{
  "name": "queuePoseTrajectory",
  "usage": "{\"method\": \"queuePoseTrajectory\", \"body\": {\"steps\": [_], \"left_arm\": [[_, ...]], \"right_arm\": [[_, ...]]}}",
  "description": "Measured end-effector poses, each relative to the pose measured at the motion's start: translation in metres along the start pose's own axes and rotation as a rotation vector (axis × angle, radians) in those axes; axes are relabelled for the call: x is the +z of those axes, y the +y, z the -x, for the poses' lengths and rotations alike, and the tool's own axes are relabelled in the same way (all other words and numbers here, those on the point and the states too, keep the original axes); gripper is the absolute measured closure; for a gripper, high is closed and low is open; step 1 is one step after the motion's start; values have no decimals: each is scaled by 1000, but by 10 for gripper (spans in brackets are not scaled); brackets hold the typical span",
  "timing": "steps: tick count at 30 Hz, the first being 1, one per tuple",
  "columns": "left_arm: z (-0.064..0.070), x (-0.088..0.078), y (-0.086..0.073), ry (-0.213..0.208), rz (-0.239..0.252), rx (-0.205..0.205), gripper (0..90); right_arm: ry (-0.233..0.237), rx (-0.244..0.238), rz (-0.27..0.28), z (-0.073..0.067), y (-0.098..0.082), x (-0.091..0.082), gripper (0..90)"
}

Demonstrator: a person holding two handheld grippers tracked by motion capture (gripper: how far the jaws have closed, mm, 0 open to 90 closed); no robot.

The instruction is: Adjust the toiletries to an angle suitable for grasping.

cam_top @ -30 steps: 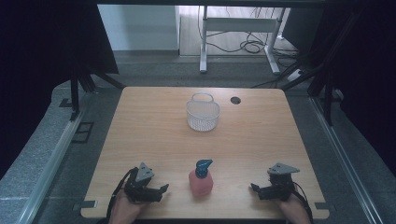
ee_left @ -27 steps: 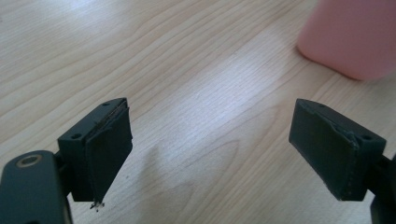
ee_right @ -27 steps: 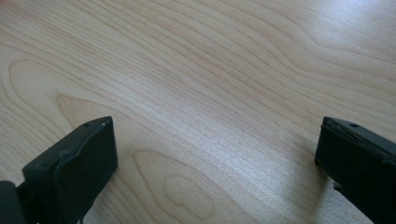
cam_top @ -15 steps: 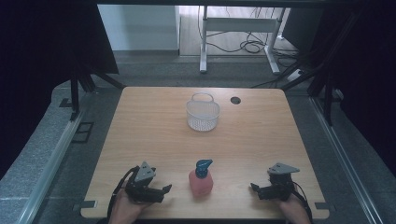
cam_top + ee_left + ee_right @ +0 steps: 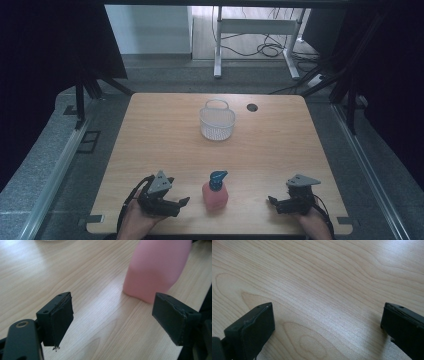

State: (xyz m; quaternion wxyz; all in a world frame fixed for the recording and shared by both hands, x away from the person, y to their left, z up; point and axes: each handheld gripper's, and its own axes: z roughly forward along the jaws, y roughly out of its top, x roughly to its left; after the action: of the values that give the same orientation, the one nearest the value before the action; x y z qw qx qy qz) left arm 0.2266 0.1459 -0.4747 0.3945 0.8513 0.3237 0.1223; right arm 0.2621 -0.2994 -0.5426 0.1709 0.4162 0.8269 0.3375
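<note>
At lower centre of the high view, a pink plastic pump bottle with a blue dispenser top [image 5: 215, 192] stands upright. Left gripper [image 5: 181, 204], jaws apart and empty, lies just beside it at frame left; right gripper [image 5: 272, 201], also apart, sits well clear. The step appears to be the approach; next, the left jaws must straddle the bottle body.
</note>
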Motion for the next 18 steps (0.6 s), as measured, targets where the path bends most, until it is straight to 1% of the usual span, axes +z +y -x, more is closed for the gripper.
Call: {"method": "queuePoseTrajectory", "body": {"steps": [12, 18], "left_arm": [[12, 0, 24, -48, 9, 55, 183], [16, 0, 35, -93, 28, 65, 199]], "right_arm": [[0, 0, 0, 0, 0, 0, 0], [0, 0, 0, 0, 0, 0, 0]]}}
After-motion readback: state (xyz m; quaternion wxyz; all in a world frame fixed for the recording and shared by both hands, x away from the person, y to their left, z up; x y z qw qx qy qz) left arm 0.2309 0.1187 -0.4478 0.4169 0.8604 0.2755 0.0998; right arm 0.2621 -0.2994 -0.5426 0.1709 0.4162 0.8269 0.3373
